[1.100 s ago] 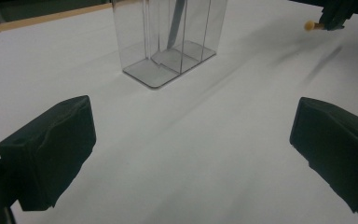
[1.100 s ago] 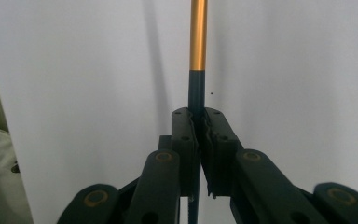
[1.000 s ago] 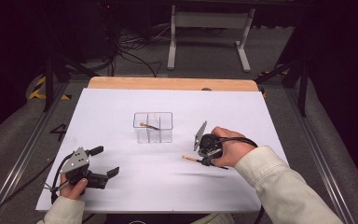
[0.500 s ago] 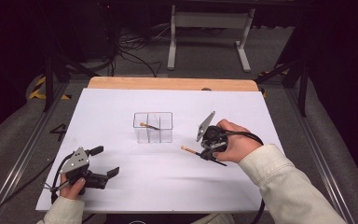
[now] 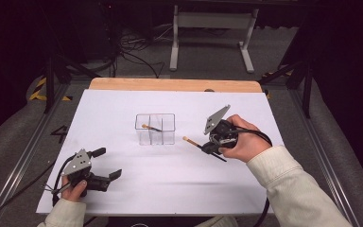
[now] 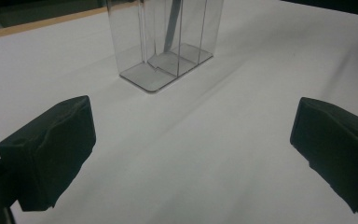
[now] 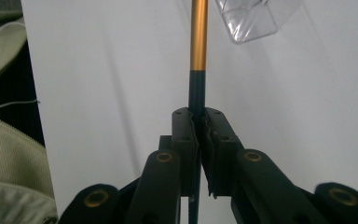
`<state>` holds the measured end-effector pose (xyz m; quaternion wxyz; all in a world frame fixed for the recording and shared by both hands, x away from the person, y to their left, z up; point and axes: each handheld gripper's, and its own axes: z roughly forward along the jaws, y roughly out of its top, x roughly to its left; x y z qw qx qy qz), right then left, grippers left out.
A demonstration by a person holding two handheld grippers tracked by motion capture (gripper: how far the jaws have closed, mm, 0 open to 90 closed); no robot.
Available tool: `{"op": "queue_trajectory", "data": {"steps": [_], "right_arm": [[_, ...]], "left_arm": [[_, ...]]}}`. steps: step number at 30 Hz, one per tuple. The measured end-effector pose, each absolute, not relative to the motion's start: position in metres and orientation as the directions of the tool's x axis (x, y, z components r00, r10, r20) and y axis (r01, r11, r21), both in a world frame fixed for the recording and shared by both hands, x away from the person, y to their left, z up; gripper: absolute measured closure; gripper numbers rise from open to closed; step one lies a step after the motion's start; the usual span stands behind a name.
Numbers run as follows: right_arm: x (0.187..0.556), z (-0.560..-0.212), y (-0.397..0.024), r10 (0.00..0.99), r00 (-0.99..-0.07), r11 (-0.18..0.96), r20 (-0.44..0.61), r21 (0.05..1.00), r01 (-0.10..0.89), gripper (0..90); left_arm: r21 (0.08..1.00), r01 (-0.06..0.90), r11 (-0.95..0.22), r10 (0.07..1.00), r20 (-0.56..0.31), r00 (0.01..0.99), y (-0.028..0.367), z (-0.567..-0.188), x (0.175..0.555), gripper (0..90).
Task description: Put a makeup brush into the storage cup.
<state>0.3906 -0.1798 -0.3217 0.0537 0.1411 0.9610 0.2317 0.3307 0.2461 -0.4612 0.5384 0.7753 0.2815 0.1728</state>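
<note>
White-covered tabletop (image 5: 123,189), seen from above, with a bare wooden strip along the far edge and dark floor with cables and metal stand legs beyond. Plenty of open white surface on all sides of the clear plastic divided box (image 5: 155,128), standing upright near the middle. Wide bare room between box and near edge, and between box and both side edges.

Right claw (image 5: 207,148), held in a hand with a cream sleeve, right of the box and lifted off the surface. Jaws together, clamped on a thin stick with a dark green lower shaft and a golden-orange upper end (image 7: 198,42). Stick pointing left toward the box, its pale tip just beside the box's right wall, not touching it as far as visible. In the right gripper view, stick rising straight up from between the pressed pads, dark below, gold above, smooth and round, with a corner of the clear box at top right.

Second similar stick (image 5: 150,127) leaning inside the box's left compartment, pale end at upper left.

Left claw (image 5: 107,163) near the front left corner, well apart from the box, jaws wide apart with nothing between them. In the left gripper view, two black pads (image 6: 51,154) flanking bare white surface, box straight ahead.
</note>
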Motion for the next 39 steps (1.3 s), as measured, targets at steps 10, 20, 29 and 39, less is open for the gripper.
{"op": "queue_trajectory", "data": {"steps": [10,20,29,39], "right_arm": [[0.388,-0.308,-0.19,0.361,-0.931,0.753,-0.05,0.604,0.26,84.0],[0.388,-0.303,-0.202,0.422,-0.906,0.618,-0.036,0.742,0.258,84.0],[0.388,-0.303,-0.208,0.462,-0.887,0.52,-0.002,0.81,0.269,83.9],[0.389,-0.304,-0.207,0.484,-0.875,0.419,-0.002,0.879,0.229,83.9]], "left_arm": [[0.932,0.245,-0.268,0.612,-0.032,0.79,0.242,-0.461,0.334,0.9],[0.933,0.242,-0.265,0.61,-0.032,0.791,0.241,-0.461,0.336,0.9],[0.932,0.243,-0.268,0.61,-0.031,0.792,0.241,-0.461,0.336,0.9],[0.933,0.245,-0.263,0.609,-0.036,0.792,0.241,-0.461,0.336,0.8]]}}
